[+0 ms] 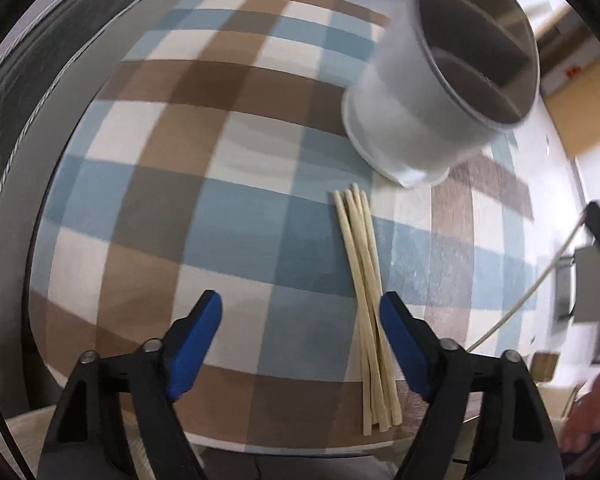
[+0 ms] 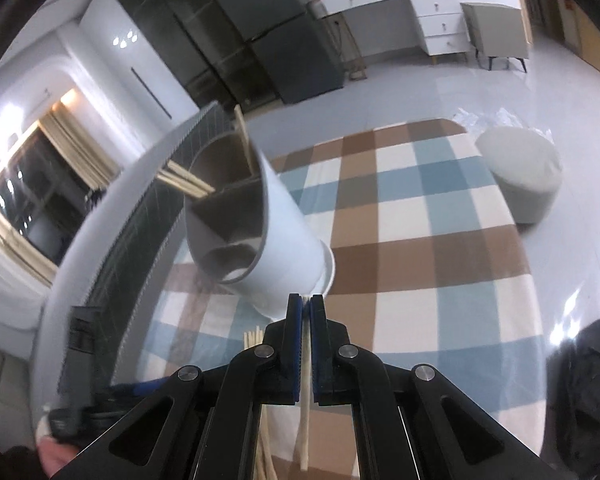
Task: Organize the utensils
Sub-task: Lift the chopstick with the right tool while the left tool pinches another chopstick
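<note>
The tabletop (image 1: 228,208) wears a checked cloth. On it stands the grey holder (image 1: 440,92), a light plastic cup with inner walls, so it may tip if pushed. Just in front of it lies a bundle of chopsticks (image 1: 364,280): thin, stiff, light and smooth, best pinched near the middle. The left tool (image 1: 300,332) stands wide above them, touching none. The right tool (image 2: 305,312) is closed on one chopstick (image 2: 305,420).

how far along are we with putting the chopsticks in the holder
Partway. A few chopsticks already stand in the divided holder. The right gripper is clamped on one chopstick. A bundle lies on the checked cloth, with the open left gripper over it.
</note>
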A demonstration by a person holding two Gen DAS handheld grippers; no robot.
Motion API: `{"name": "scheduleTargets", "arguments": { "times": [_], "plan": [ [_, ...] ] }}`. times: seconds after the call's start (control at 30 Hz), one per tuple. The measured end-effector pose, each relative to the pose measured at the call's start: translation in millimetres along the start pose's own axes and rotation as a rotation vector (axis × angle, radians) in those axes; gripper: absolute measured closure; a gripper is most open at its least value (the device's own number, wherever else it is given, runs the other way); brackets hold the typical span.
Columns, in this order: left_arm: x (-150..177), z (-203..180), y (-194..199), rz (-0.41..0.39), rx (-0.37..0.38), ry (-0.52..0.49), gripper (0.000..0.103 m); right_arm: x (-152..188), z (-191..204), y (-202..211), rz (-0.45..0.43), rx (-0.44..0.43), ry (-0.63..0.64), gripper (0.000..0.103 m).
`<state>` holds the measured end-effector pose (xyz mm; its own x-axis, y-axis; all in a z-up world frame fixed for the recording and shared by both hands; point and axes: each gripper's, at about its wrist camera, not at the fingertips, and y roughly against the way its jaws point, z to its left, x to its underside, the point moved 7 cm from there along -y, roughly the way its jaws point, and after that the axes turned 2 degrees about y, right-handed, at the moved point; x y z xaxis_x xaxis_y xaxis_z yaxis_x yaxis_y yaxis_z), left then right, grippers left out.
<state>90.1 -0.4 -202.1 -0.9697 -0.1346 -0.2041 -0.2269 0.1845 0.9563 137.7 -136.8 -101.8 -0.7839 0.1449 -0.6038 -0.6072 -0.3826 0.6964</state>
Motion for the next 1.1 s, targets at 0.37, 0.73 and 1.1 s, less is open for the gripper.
{"name": "scheduleTargets", "arguments": {
  "times": [0.37, 0.73, 1.1],
  "plan": [
    [2.6, -7.9, -34.1, 0.056, -0.044, -0.032, 0.032, -6.6, 14.2, 12.2, -0.06, -0.057, 0.016, 0.1],
    [2.0, 4.7, -30.7, 0.03, -0.081, -0.022, 0.058, -10.9, 23.7, 7.5, -0.062, -0.074, 0.034, 0.1],
    [-12.9, 4.3, -31.1, -0.009, -0.162, -0.043, 0.066, -9.5, 25.1, 6.2, -0.055, -0.077, 0.028, 0.1]
  ]
}}
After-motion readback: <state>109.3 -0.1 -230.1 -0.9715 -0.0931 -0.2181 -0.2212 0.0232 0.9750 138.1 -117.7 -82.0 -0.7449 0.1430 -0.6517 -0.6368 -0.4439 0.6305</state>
